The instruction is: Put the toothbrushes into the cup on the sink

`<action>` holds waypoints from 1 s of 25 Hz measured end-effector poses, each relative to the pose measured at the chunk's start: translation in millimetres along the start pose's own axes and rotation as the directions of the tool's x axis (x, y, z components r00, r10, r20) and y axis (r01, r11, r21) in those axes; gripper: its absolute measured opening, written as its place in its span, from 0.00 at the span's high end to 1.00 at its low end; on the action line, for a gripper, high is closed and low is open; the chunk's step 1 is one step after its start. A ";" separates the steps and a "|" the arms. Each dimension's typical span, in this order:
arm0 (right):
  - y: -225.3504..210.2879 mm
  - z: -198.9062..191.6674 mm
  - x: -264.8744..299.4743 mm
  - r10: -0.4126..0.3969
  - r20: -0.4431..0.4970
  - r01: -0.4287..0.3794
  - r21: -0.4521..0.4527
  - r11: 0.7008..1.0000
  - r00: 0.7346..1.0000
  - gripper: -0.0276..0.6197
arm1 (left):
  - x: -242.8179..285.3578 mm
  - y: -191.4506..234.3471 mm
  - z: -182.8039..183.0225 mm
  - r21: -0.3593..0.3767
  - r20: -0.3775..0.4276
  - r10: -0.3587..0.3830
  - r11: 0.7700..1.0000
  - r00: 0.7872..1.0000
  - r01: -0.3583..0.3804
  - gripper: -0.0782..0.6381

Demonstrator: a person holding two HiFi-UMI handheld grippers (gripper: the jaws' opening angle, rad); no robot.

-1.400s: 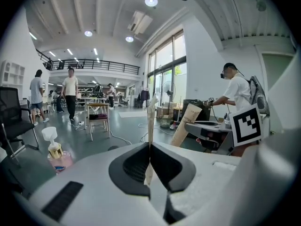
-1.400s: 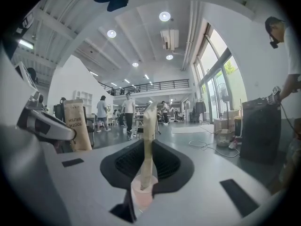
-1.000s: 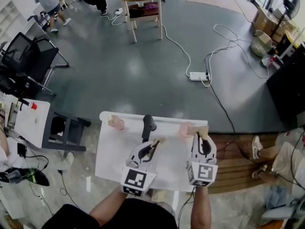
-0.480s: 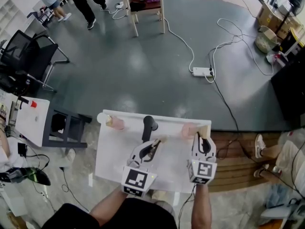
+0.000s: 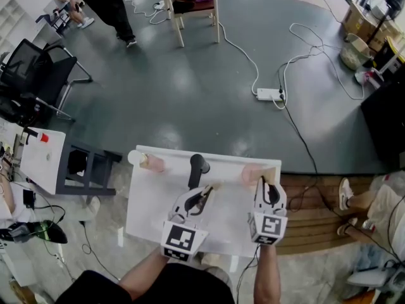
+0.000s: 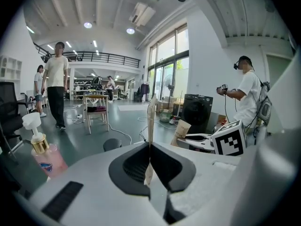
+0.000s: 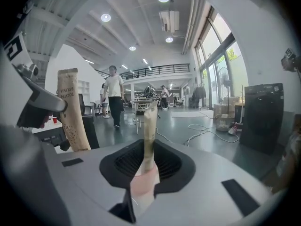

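Note:
Over the white sink top (image 5: 152, 201), each gripper holds a paper-wrapped toothbrush upright. My left gripper (image 5: 204, 195) is shut on one wrapped toothbrush (image 6: 150, 121), seen edge-on between its jaws, just in front of the black faucet (image 5: 197, 166). To the right, my right gripper (image 5: 270, 189) is shut on the other wrapped toothbrush (image 7: 149, 126), whose lower end is pink. The left one's printed wrapper (image 7: 73, 109) also shows in the right gripper view. A pale pink cup (image 5: 250, 173) stands at the sink's far right, just beyond the right gripper.
A pink soap bottle (image 5: 152, 163) with a pump stands at the sink's far left corner. Beyond the sink lie grey floor, cables and a power strip (image 5: 269, 95). A wooden chair (image 5: 190, 11) and a walking person (image 5: 107, 5) are far back. Another person's legs (image 5: 373, 211) are at right.
Both grippers stay almost still with their toothbrushes. The person at the back has walked to the right across the floor.

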State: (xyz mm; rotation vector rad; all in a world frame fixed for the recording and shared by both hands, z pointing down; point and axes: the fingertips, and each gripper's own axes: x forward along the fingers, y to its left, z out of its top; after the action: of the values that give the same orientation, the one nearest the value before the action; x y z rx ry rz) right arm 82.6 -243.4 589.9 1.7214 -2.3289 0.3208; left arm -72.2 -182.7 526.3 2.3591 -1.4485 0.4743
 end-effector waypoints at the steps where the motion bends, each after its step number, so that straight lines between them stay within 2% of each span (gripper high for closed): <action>1: 1.3 -1.5 -0.2 0.008 -0.005 -0.008 0.005 1.000 1.000 0.85 | -0.4 -0.4 0.1 -0.003 -0.001 0.000 1.000 1.000 0.000 0.88; 5: 7.7 -3.1 1.8 0.031 -0.021 -0.031 0.043 0.999 0.999 0.58 | -2.3 -1.0 0.1 -0.011 -0.003 -0.004 1.000 1.000 0.004 0.88; 7: 9.4 -4.2 2.2 0.036 -0.020 -0.035 0.047 0.998 0.999 0.54 | -3.3 -0.7 0.7 -0.002 0.005 -0.002 1.000 1.000 0.002 0.88; 15: 12.9 5.5 -4.3 0.038 0.001 -0.038 0.048 0.998 0.999 0.53 | -11.4 -0.5 3.2 0.002 0.019 0.005 1.000 1.000 -0.005 0.88; 25: 8.9 34.4 -45.5 0.009 0.053 -0.009 -0.008 1.000 0.999 0.56 | -36.3 -21.1 16.4 0.011 0.064 -0.006 1.000 0.998 0.005 0.88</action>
State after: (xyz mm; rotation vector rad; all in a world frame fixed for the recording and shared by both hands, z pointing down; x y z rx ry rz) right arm 85.3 -210.1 542.8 1.7374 -2.3722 0.2707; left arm -67.0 -152.4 493.4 2.4065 -1.4706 0.4096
